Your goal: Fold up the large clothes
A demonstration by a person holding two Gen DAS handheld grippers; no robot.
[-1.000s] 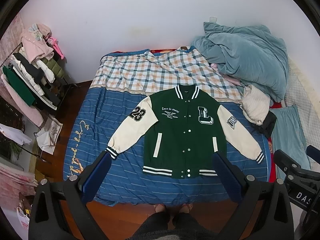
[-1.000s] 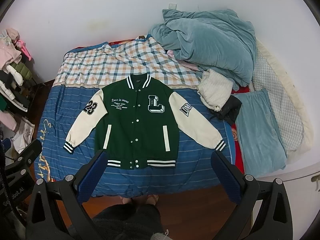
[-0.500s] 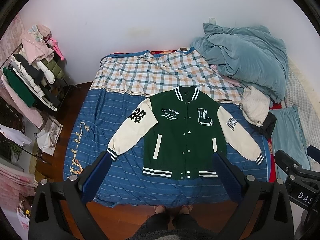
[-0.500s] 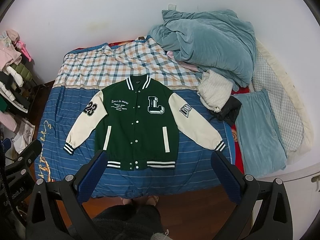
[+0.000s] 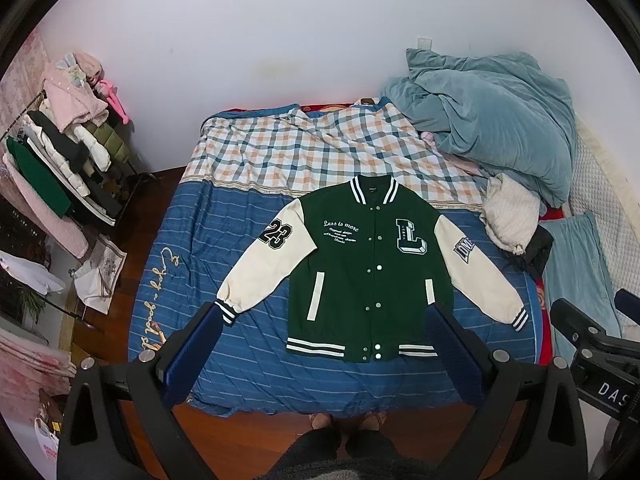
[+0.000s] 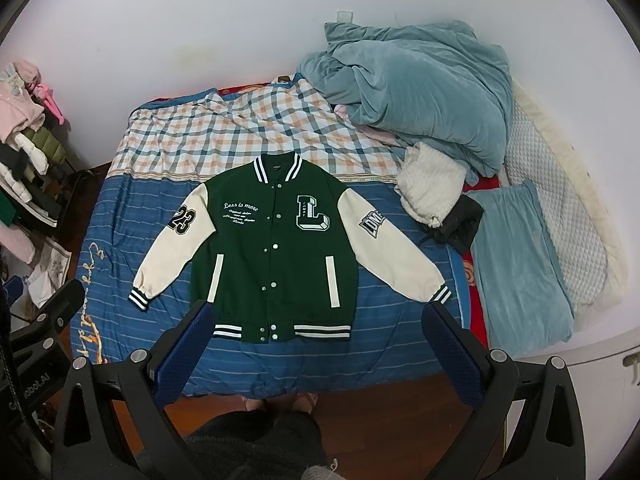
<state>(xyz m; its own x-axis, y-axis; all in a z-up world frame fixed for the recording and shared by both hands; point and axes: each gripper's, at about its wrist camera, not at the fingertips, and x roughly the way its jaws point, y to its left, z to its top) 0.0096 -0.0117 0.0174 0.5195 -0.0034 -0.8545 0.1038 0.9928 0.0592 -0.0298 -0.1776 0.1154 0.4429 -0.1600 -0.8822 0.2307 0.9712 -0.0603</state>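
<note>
A green varsity jacket [image 5: 368,268] [image 6: 276,248] with cream sleeves lies flat and face up on the bed, snapped shut, both sleeves spread outward and down. Its striped hem points toward me. My left gripper [image 5: 326,316] is held high above the near edge of the bed, open, with nothing between its blue pads. My right gripper [image 6: 316,312] hangs likewise over the jacket's hem, open and empty. Neither touches the jacket. The other gripper's body shows at the right edge of the left wrist view and at the left edge of the right wrist view.
The blue striped bedspread [image 5: 192,280] covers the near half, a checked sheet [image 5: 304,152] the far half. A teal duvet [image 5: 488,112], a white bundle [image 5: 510,216] and a teal pillow [image 6: 520,264] crowd the right side. A clothes rack [image 5: 52,168] stands left. A person's feet [image 5: 348,420] are on the wood floor.
Both views have shifted only slightly, with the jacket sitting a little lower in the left wrist view. The jacket itself has not moved, and both grippers stay open.
</note>
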